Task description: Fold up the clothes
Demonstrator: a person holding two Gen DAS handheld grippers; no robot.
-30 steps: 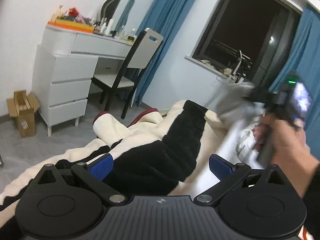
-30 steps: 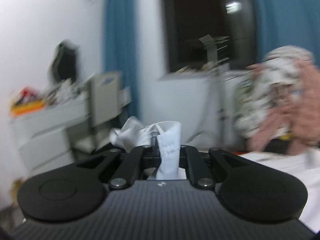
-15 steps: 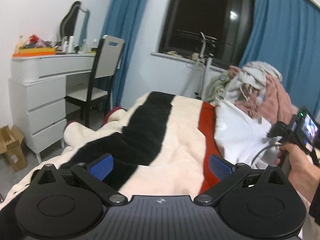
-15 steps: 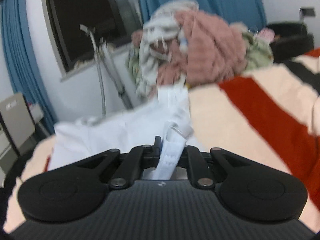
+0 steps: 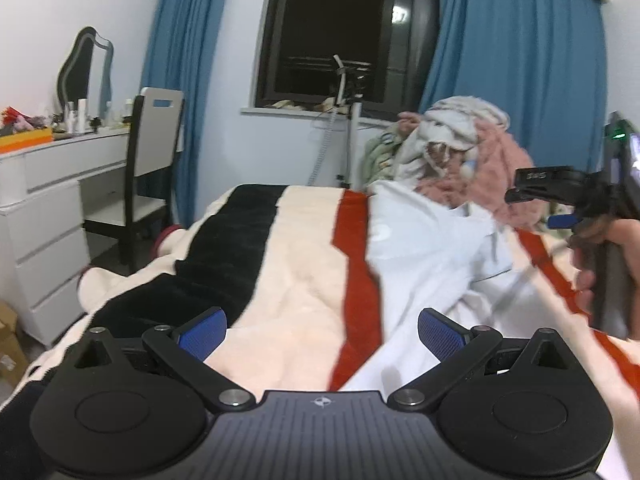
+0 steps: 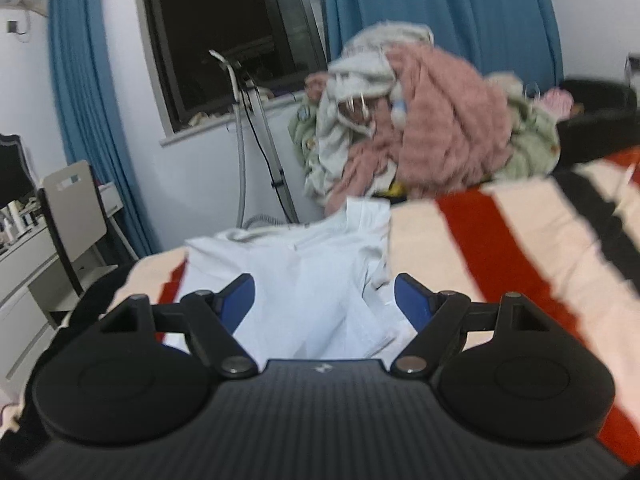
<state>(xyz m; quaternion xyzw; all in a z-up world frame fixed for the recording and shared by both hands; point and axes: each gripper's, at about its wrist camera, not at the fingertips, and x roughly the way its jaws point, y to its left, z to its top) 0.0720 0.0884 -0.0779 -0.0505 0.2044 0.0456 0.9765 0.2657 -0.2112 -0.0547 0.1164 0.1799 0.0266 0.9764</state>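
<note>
My right gripper (image 6: 324,300) has just been opening and now stands wide, nothing pinched, to leave the crumpled white cotton shirt (image 6: 304,276) on the striped fleece blanket (image 6: 500,240) for folding, while my left gripper (image 5: 322,330) waits wide and empty.

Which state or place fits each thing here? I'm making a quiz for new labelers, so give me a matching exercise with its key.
Things:
1. white garment
2. pink fuzzy garment
3. chair
4. right gripper

Places or states:
A. on the heap of unfolded clothes by the window
B. jaws apart, holding nothing
C. spread on the striped blanket
D. at the white dresser

Pairs: 1-C, 2-A, 3-D, 4-B
</note>
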